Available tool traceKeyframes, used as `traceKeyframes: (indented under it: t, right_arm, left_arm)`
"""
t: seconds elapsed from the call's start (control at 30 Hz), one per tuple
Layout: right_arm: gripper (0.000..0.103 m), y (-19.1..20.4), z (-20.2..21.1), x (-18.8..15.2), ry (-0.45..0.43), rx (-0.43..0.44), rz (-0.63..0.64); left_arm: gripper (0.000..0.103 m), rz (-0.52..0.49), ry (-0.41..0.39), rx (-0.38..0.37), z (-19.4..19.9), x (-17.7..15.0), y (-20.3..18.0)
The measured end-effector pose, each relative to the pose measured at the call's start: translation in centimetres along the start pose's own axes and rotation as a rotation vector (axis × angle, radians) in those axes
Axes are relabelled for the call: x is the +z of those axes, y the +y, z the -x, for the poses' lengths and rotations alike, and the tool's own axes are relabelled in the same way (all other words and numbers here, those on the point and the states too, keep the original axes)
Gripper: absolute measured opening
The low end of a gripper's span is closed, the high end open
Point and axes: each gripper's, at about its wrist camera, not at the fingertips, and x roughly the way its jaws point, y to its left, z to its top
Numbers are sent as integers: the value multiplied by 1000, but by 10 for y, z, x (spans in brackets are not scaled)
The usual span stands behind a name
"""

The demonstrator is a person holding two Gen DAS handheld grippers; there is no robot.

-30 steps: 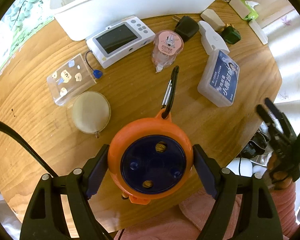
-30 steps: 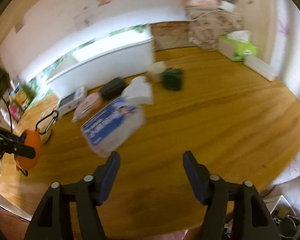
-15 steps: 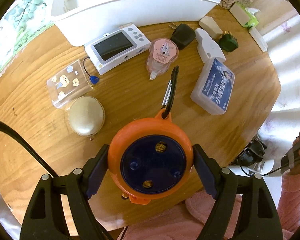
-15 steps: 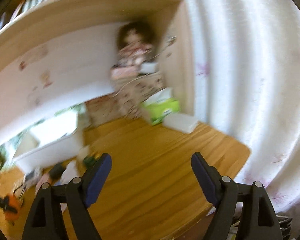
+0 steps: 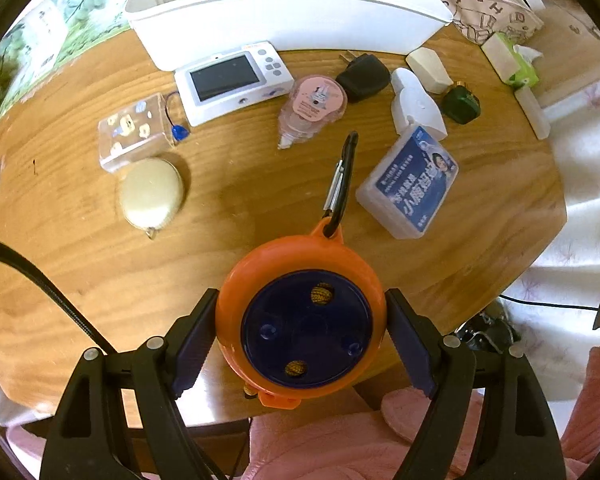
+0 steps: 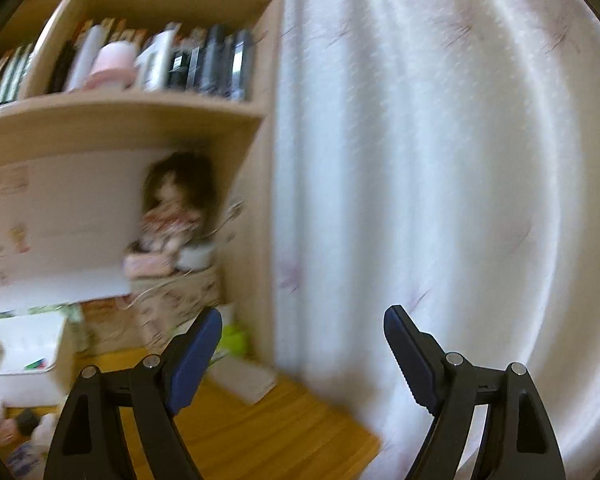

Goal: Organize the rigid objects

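Left gripper [image 5: 302,334] clamped on orange round case [image 5: 300,320] above wooden table's [image 5: 240,200] 6 o'clock edge, carabiner [image 5: 340,184] pointing to 12, white bin [image 5: 284,8] at 12, interior hidden, right gripper [image 6: 302,354] spread wide, empty, facing curtain [image 6: 440,160]

Blurred doll [image 6: 172,216], bookshelf [image 6: 140,108]

Bookshelf [image 6: 140,112] beside white curtain [image 6: 420,160]
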Motion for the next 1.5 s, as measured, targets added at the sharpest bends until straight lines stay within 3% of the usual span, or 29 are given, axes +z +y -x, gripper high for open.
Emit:
traceKeyframes:
  t: [0.2,0.5,0.93,1.23,1.5]
  right_arm:
    - [84,-46,-25,8,-34,-67,23]
    - [84,-88,-44,-10,-3,-141,67]
    - [84,-146,-30,16,-93,-269,69]
    - [84,-112,-24,-18,28,-129,60]
    - [84,-64,-25,-28,105,84,42]
  left_arm:
    - [83,50,-25,2,-1,-10,-20]
    - [83,100,-52,2,-7,-20,-47]
    - [83,92,-37,40,-19,-20,-63]
    - [83,25,-88,1,-17,-20,-82]
    - [83,-26,-210,-21,-5,-23,-87]
